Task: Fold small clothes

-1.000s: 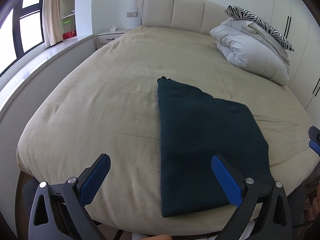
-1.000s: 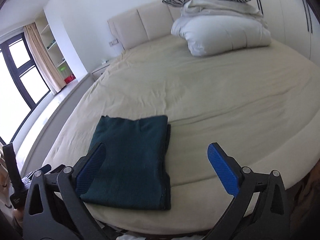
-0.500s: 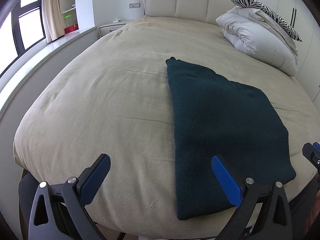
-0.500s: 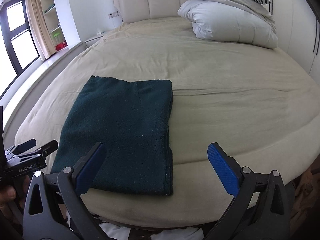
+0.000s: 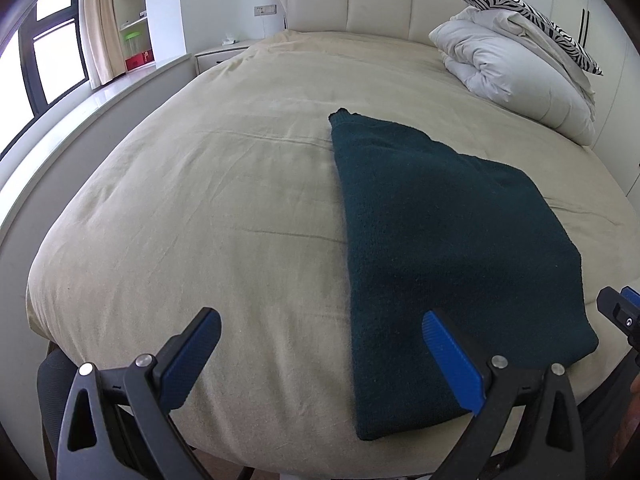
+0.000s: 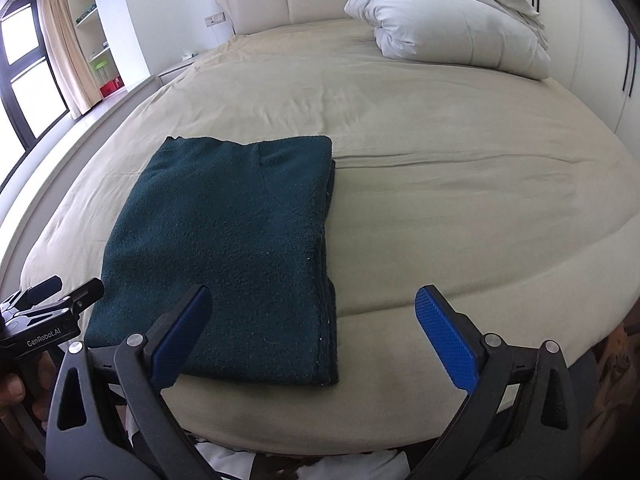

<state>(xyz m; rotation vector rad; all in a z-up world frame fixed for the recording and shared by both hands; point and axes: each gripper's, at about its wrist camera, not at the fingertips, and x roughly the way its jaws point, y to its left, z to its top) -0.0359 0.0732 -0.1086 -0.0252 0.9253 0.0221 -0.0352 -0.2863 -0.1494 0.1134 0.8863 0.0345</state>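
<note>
A dark green knitted garment (image 5: 444, 248) (image 6: 232, 248) lies folded into a flat rectangle near the front edge of the beige bed (image 5: 224, 184) (image 6: 460, 184). My left gripper (image 5: 320, 360) hovers open above the bed's edge, its right blue pad over the garment's near left corner. My right gripper (image 6: 312, 336) is open too, held above the garment's near right corner, with its left pad over the cloth. Neither holds anything. Each gripper shows at the edge of the other's view: the right gripper (image 5: 624, 316), the left gripper (image 6: 48, 312).
A white duvet (image 5: 520, 76) (image 6: 452, 36) with a zebra-print pillow (image 5: 532, 12) on top is piled at the bed's far right by the padded headboard (image 5: 360, 4). A nightstand (image 5: 220, 54), shelves and a window stand to the left. A hand (image 6: 16, 392) grips the left tool.
Both grippers have moved forward and closer to the bed, so the garment looms larger. Both stay open, and the garment has not moved.
</note>
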